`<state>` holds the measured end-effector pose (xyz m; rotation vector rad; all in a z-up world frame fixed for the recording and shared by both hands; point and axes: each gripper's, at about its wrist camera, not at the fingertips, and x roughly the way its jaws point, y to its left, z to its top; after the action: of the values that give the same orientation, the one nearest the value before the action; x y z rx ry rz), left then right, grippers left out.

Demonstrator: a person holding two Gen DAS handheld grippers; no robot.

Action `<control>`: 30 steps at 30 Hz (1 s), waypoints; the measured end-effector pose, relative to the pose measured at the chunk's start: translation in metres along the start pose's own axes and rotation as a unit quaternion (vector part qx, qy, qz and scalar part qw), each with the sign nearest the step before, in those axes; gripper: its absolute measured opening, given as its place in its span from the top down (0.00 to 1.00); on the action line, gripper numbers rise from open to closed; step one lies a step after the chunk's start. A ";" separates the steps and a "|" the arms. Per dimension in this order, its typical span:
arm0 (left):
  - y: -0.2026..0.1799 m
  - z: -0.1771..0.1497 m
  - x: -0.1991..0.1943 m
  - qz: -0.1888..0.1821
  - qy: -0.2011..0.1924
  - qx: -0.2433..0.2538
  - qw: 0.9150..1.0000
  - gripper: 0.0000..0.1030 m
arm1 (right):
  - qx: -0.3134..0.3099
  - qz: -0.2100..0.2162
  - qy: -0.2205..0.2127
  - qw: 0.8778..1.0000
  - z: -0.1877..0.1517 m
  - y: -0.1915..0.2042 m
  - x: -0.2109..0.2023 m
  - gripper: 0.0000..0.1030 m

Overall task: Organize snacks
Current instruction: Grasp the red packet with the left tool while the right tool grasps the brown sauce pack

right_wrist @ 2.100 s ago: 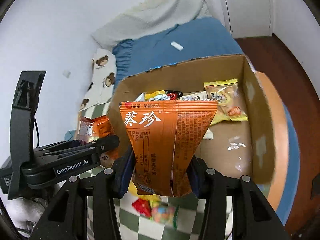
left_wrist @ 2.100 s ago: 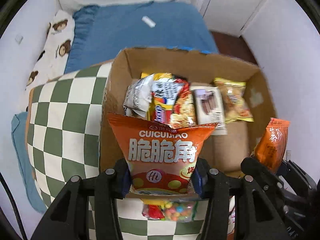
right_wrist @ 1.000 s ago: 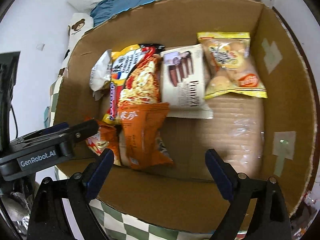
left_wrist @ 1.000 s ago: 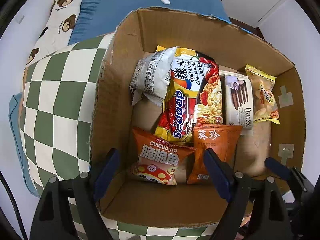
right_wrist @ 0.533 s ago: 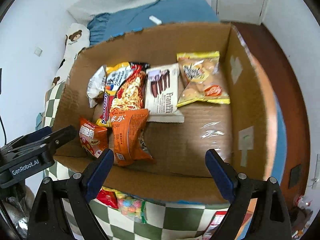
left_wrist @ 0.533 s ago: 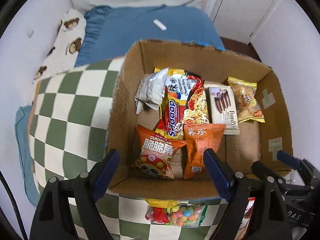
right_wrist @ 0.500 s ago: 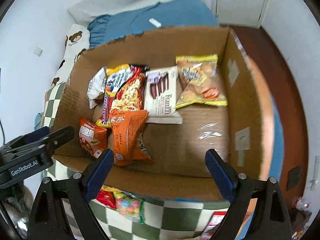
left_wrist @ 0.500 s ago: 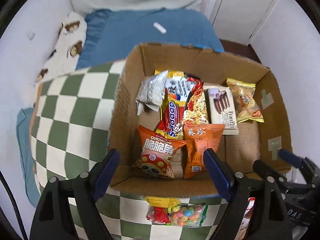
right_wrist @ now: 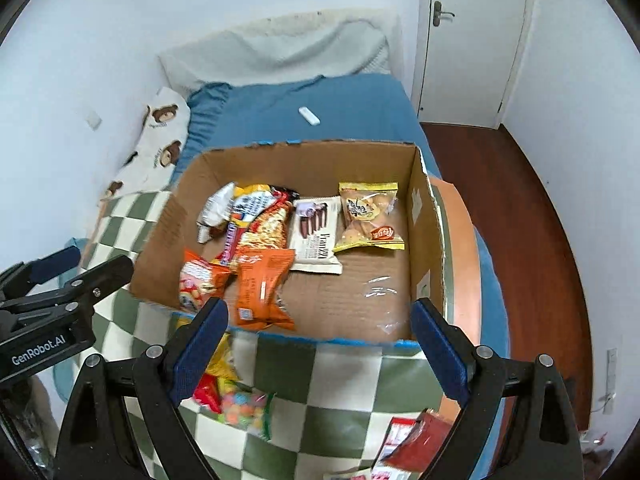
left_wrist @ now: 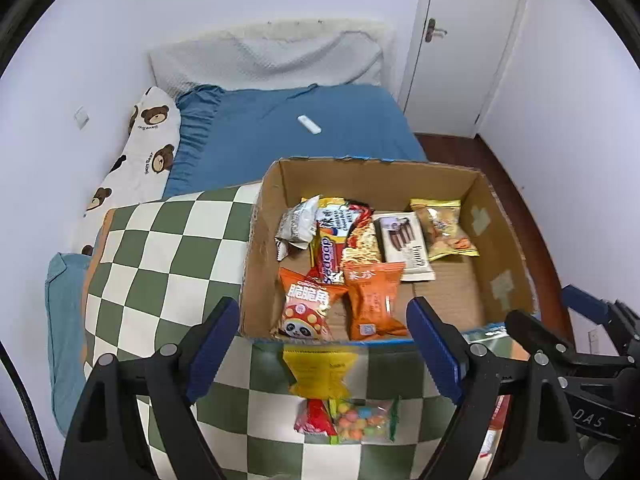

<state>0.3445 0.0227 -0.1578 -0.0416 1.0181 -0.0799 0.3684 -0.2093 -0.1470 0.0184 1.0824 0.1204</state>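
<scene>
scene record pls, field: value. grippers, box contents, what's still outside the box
left gripper: open, empty, above the near edge of the box
right gripper: open, empty, above the near edge of the box
container: open brown cardboard box on green-and-white checkered cushion
in box, near row: orange panda-print chip bag; plain orange snack pouch
in box, far row: silver packet; red-and-yellow noodle pack; white chocolate-wafer pack; yellow pastry bag
outside box: clear bag of coloured candy with yellow header; red-and-white packet
</scene>
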 end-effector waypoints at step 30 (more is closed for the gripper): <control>0.025 -0.160 0.161 -0.017 0.231 -0.037 0.972 0.20 | 0.237 -0.039 0.168 0.956 -0.193 -0.144 0.117 0.44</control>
<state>0.2941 0.0340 -0.3801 -0.1134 1.4874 -0.0853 0.2657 -0.3483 -0.3514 0.4001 1.4298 -0.2189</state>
